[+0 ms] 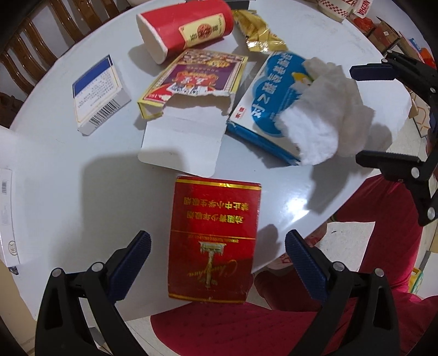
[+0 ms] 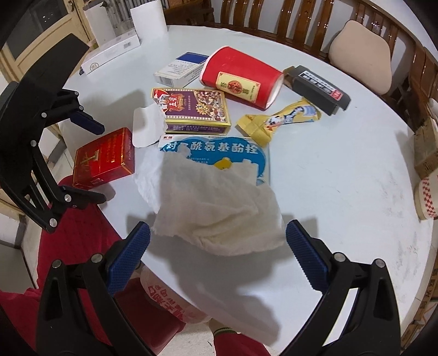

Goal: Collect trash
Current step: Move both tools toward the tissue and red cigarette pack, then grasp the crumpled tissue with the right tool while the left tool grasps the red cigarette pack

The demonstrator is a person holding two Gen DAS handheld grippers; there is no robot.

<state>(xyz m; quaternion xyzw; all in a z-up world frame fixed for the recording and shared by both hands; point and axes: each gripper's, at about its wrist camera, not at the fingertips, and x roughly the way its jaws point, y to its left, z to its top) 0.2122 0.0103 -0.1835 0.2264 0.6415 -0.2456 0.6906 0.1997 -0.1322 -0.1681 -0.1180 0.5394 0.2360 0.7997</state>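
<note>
Item one, the trash on my white round table (image 2: 342,169): a red cigarette pack (image 1: 215,238) lies flat at the near edge, part of it overhanging the rim. My left gripper (image 1: 217,258) sits with the pack between its blue-padded fingers (image 1: 131,263), jaws spread wide, neither pad touching the pack, nothing held.

Item two: a crumpled white tissue (image 2: 219,205) lies partly draped over a blue-and-white medicine box (image 2: 216,153). My right gripper (image 2: 217,247) frames the near edge of the tissue, jaws wide apart, empty; I cannot tell whether its pads touch the paper.

Item three: a torn yellow-and-purple carton (image 2: 194,109), its white flap open toward the cigarette pack, lies just behind the medicine box.

Item four: a red paper cup (image 2: 241,78) on its side, behind the carton.

Item five: a white box with a blue end (image 2: 178,71) beside the cup.

Item six: a yellow snack wrapper (image 2: 276,120), crumpled, right of the carton.

Item seven: a dark grey box (image 2: 317,89) just beyond the wrapper, near the cup's mouth.

Surroundings: wooden chairs (image 2: 314,24) around the far rim; red clothing (image 1: 287,326) below the near edge.
</note>
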